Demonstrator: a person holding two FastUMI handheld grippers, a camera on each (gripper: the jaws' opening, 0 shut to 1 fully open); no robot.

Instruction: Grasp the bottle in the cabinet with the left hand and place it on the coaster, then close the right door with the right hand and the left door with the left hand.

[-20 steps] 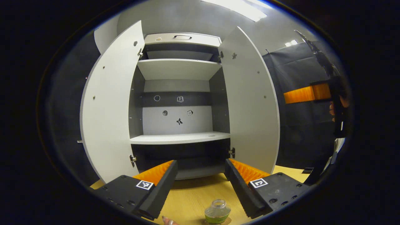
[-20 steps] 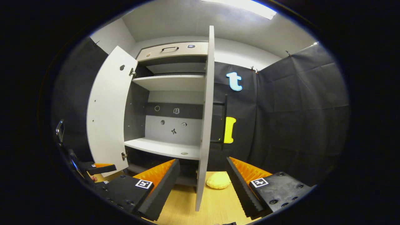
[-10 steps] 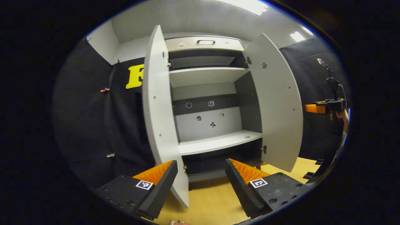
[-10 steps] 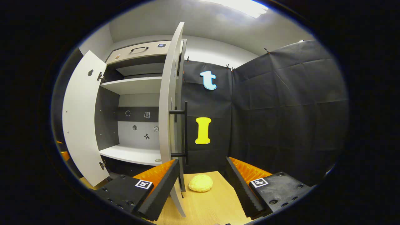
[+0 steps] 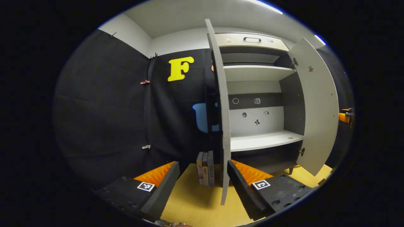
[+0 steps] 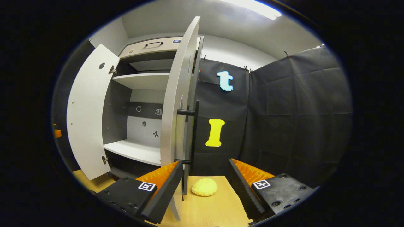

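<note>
Cabinet doors [image 5: 221, 110] open; jaws empty, wide.

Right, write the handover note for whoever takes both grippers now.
Left gripper: open, empty, aimed at the left door's edge.
Right gripper: open, empty, beside the right door, near its black handle.
Cabinet shelves hold no bottle, so the bottle step looks done.
Both doors stand open.
Left to do: close the right door with the right gripper, then the left door with the left.
</note>
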